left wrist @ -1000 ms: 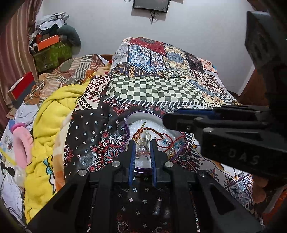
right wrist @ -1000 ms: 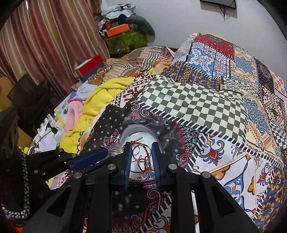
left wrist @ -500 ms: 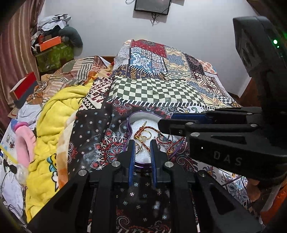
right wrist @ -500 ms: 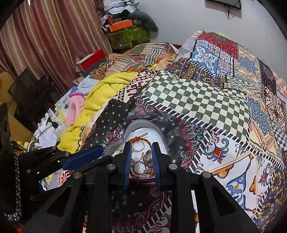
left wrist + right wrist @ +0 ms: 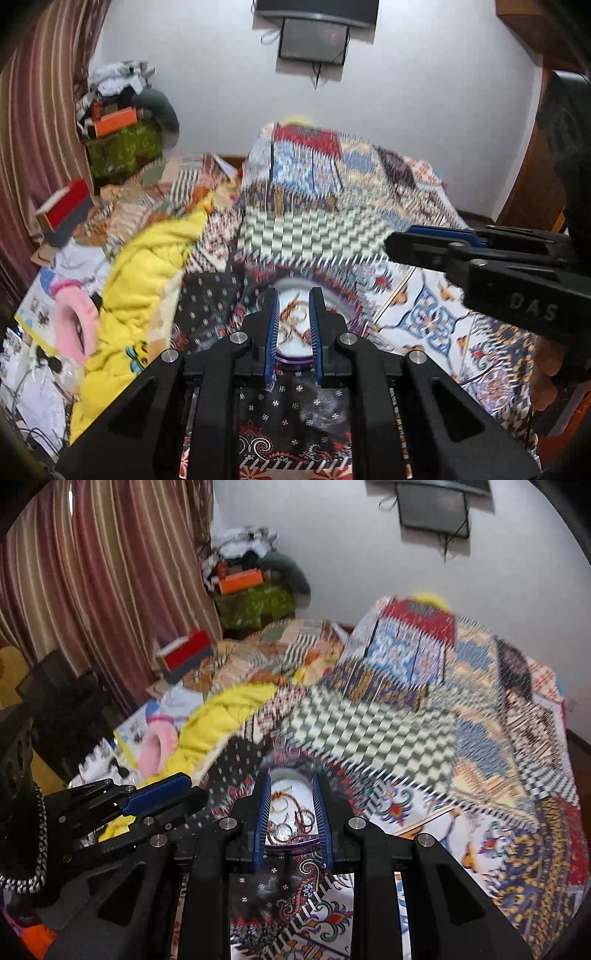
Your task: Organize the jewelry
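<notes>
While both views are motion-blurred, the layout is readable. A patchwork quilt covers the bed and carries the work area. A yellow blanket lies bunched along its left edge. Near the front of the quilt sits a purple-rimmed dish with a white interior. It holds the jewelry: a tangle of red cord, gold rings and a round clear piece.

The left gripper has its fingers spread, with nothing between them, and is aimed at the dish. The right gripper is likewise parted and empty, framing the same dish. Neither touches the jewelry.

Judged step: selection, with no piece picked. The next move calls for a descent onto one strand at the edge of the tangle, so that neighbouring pieces are not dragged along.
</notes>
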`<action>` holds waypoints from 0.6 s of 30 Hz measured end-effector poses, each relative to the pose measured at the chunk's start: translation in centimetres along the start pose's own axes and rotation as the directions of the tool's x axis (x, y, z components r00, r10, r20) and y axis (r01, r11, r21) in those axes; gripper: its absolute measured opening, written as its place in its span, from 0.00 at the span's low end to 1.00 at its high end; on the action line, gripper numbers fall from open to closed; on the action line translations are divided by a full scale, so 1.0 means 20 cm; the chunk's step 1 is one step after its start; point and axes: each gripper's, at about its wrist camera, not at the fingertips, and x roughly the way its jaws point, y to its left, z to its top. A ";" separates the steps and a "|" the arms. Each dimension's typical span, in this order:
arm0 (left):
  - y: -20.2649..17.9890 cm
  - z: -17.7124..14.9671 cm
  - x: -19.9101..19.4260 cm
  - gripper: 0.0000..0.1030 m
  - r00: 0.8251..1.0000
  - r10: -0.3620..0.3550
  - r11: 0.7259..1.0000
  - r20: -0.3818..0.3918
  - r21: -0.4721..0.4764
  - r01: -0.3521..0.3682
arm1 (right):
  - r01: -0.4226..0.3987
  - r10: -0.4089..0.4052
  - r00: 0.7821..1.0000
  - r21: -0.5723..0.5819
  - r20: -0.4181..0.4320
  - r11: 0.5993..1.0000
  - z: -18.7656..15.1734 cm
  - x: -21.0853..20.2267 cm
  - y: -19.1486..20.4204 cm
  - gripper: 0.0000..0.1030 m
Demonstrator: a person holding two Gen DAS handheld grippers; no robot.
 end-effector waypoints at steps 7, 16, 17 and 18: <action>-0.07 0.10 -0.35 0.18 0.987 0.002 1.000 0.158 0.019 -0.005 | 0.060 -0.057 0.981 -0.010 0.188 0.998 0.02 -0.41 0.09 0.20; -0.18 0.11 -0.80 0.37 0.932 0.028 0.998 0.361 0.043 -0.047 | 0.120 -0.113 0.912 0.007 0.394 0.993 -0.06 -0.82 0.23 0.21; -0.18 0.11 -0.85 0.38 0.924 0.030 0.998 0.381 0.040 -0.049 | 0.120 -0.115 0.907 0.012 0.405 0.993 -0.06 -0.84 0.24 0.24; -0.18 0.10 -0.89 0.42 0.916 0.031 0.998 0.401 0.035 -0.049 | 0.120 -0.116 0.902 0.017 0.415 0.993 -0.07 -0.86 0.24 0.27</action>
